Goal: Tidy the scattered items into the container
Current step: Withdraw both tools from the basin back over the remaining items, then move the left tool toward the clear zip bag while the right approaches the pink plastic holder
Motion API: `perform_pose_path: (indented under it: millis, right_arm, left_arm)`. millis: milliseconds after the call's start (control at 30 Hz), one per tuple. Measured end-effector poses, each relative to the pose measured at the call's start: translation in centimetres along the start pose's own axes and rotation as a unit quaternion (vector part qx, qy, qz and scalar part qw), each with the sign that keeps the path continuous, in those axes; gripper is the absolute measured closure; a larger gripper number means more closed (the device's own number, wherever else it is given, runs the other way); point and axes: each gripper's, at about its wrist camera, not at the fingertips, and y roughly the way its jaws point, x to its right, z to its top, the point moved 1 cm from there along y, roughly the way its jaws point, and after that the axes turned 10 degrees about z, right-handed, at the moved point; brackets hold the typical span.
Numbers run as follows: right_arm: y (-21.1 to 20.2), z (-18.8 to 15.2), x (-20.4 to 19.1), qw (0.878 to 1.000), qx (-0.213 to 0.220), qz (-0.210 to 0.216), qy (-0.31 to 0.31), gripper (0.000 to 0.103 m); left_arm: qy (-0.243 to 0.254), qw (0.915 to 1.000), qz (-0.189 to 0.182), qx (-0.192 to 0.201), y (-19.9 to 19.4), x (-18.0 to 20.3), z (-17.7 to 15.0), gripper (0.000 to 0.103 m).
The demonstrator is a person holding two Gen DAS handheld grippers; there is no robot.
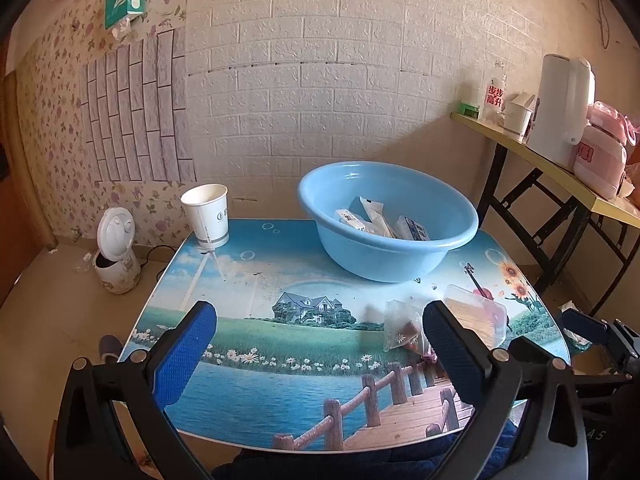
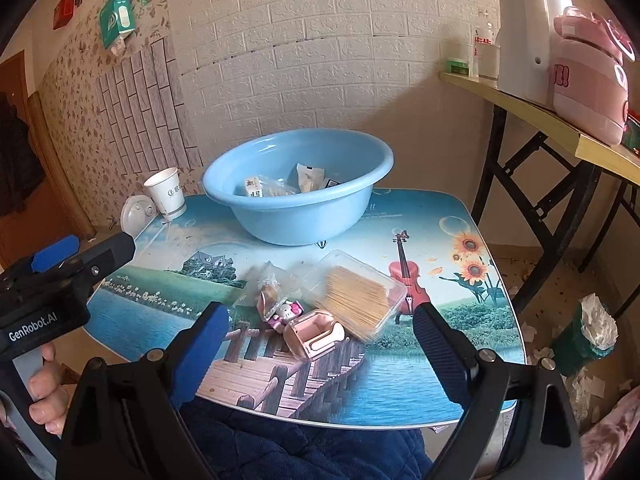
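A low table (image 2: 400, 392) printed with a lake-and-meadow scene fills the foreground before a white brick-pattern wall; the right gripper (image 2: 320, 344) and the left gripper (image 1: 320, 344) both stand wide apart and hold nothing. Nearest lies a pink glossy earbud case (image 2: 314, 334) with a small cat-figure charm (image 2: 285, 314); beyond, a clear crinkly snack packet (image 2: 266, 282) and a clear rigid plastic box of toothpicks (image 2: 356, 292). The box probably feels light, stiff and slippery; grip across its short sides. Farthest, the light-blue plastic basin (image 2: 298, 224) holds several packets.
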Motion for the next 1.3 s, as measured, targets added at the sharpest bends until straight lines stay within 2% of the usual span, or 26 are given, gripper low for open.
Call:
perform_pose_path:
  millis: [200, 700, 933, 1300]
  right_arm:
    - [-0.2, -0.6, 0.2, 1.000, 0.002, -0.019, 0.008, 0.009]
    - [0.2, -2.6, 0.9, 0.999, -0.022, -0.017, 0.022, 0.009]
    - [0.5, -3.6, 1.9, 0.999, -0.032, -0.028, 0.025, 0.009]
    - [1.0, -4.2, 3.6, 0.997, -0.042, -0.024, 0.051, 0.008]
  left_arm:
    - [0.010, 0.9999, 0.000, -0.008, 0.1, 0.2, -1.2, 0.000]
    - [0.017, 0.9994, -0.005, -0.029, 0.8, 0.1, -3.3, 0.000]
    - [0.024, 0.9989, -0.004, -0.041, 1.4, 0.6, -4.0, 0.000]
    - [0.035, 0.9979, -0.009, -0.053, 2.0, 1.5, -4.7, 0.000]
